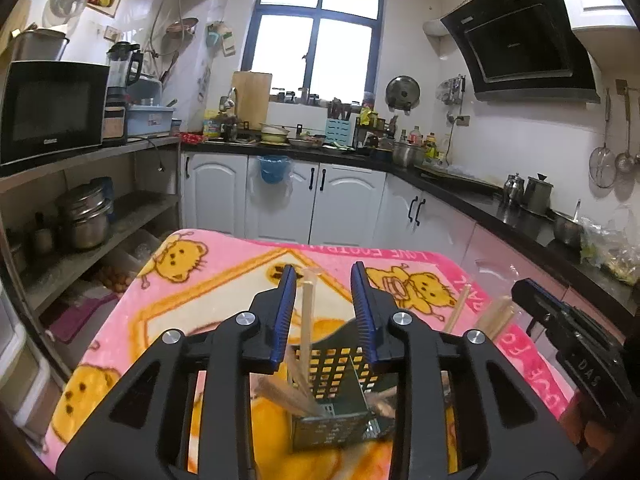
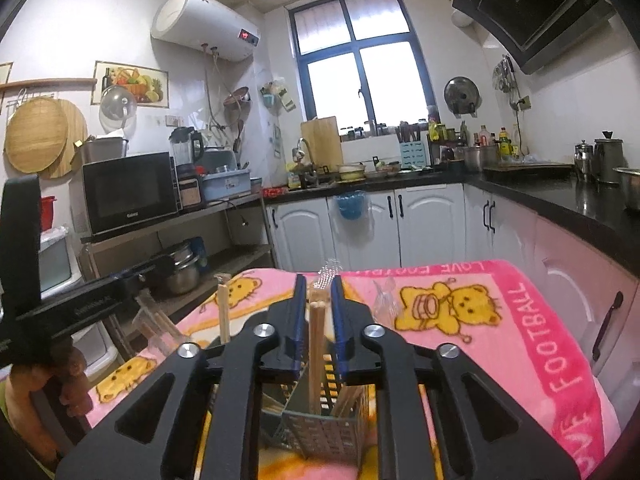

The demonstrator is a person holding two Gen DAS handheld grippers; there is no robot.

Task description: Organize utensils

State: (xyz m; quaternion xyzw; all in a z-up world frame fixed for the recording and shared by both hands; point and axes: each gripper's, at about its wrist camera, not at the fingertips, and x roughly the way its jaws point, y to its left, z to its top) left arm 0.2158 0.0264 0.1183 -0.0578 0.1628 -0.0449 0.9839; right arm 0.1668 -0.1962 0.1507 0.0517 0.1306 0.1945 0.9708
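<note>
Left gripper (image 1: 324, 304): jaws apart, above the holder (image 1: 340, 364); one chopstick (image 1: 307, 320) stands upright between the pads, close to the left pad, contact not discernible. The perforated holder stands on the pink blanket (image 1: 224, 272), with more chopsticks inside. Right gripper (image 2: 319, 312): jaws narrow, a chopstick pair (image 2: 317, 344) between the pads with slight gaps either side, lower ends in the holder (image 2: 320, 428).

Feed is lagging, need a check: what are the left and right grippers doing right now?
Left gripper: jaws open, a chopstick standing loose between them.
Right gripper: jaws slightly open around chopsticks standing in the holder, not visibly pressing.
</note>
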